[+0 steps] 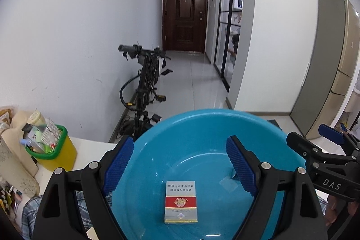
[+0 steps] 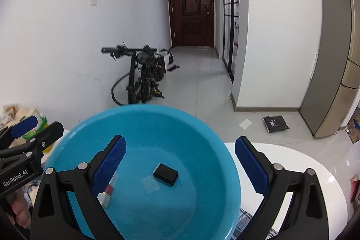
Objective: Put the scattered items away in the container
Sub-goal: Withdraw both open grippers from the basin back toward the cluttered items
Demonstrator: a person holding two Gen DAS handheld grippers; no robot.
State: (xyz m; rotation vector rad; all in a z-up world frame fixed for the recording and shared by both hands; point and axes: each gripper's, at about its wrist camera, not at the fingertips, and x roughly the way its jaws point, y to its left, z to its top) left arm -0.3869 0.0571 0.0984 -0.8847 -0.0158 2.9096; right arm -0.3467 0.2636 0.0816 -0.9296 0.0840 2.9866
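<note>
A blue plastic basin (image 1: 202,127) fills the lower middle of both views, also in the right wrist view (image 2: 157,127). A red, white and silver cigarette pack (image 1: 181,201) lies flat in it; the right wrist view shows it partly hidden behind a finger (image 2: 106,195). A small black box (image 2: 165,174) lies near the basin's middle. My left gripper (image 1: 180,161) is open and empty above the basin. My right gripper (image 2: 180,165) is open and empty above it too, and shows in the left wrist view (image 1: 315,145).
A yellow bin with a green rim (image 1: 52,150), full of small items, stands on the white table (image 1: 90,150) at the left beside cream bags. The round table edge (image 2: 315,172) shows at right. A bicycle (image 1: 144,87) leans by the wall. A black bag (image 2: 275,124) lies on the floor.
</note>
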